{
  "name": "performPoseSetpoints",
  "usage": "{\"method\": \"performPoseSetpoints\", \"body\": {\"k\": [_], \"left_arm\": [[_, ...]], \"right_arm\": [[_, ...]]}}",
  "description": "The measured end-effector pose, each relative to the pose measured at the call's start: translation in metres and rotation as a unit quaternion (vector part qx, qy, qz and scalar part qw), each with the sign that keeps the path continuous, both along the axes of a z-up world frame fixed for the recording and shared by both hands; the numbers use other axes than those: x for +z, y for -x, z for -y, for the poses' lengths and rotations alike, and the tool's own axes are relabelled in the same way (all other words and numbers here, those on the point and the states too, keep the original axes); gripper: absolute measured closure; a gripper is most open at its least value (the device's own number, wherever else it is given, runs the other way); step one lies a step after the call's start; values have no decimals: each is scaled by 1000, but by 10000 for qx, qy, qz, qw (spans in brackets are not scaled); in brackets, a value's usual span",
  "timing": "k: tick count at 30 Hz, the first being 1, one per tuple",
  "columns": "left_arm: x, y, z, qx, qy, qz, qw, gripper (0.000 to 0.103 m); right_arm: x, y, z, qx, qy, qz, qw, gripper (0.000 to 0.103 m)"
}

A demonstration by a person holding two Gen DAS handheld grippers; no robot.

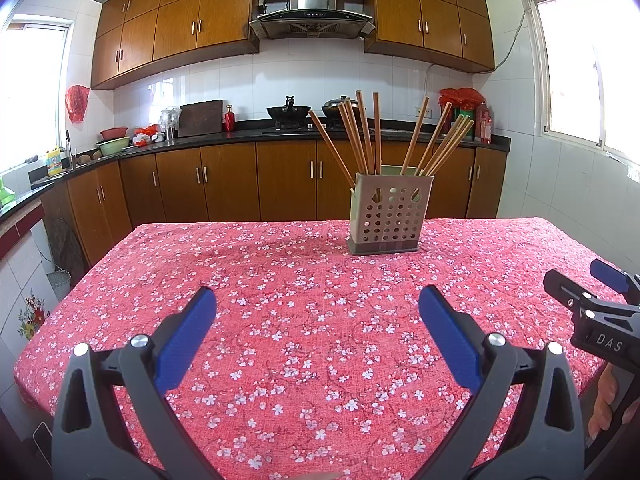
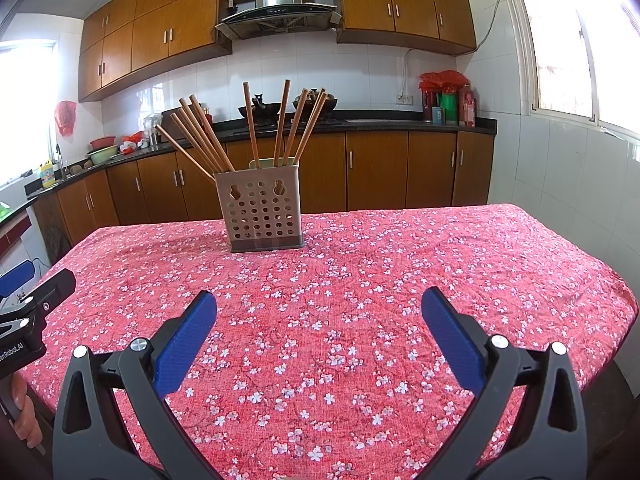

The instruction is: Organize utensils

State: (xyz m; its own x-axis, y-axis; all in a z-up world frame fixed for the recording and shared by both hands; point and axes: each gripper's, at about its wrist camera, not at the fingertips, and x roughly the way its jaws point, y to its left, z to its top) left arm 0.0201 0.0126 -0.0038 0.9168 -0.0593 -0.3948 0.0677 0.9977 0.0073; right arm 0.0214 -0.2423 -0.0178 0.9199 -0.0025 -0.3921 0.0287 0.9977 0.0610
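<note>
The utensil holder with chopsticks stands well beyond both wide-open, empty grippers: left gripper, right gripper.

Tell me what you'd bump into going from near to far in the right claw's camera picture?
Right claw → flowery red tablecloth → holder with holes full of chopsticks → brown cupboards → black counter with woks → white tiled wall.

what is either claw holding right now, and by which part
Nothing: left claw and right claw are both open and empty; the chopsticks stand in the holder.
</note>
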Motion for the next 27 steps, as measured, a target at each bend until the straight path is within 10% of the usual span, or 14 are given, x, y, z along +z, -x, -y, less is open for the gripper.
{"method": "performPoseSetpoints", "body": {"k": [27], "left_arm": [[-2,-2,-2,-25,-16,-19,10000,4]], "right_arm": [[-3,1,-2,-21,-22,-19,10000,2]]}}
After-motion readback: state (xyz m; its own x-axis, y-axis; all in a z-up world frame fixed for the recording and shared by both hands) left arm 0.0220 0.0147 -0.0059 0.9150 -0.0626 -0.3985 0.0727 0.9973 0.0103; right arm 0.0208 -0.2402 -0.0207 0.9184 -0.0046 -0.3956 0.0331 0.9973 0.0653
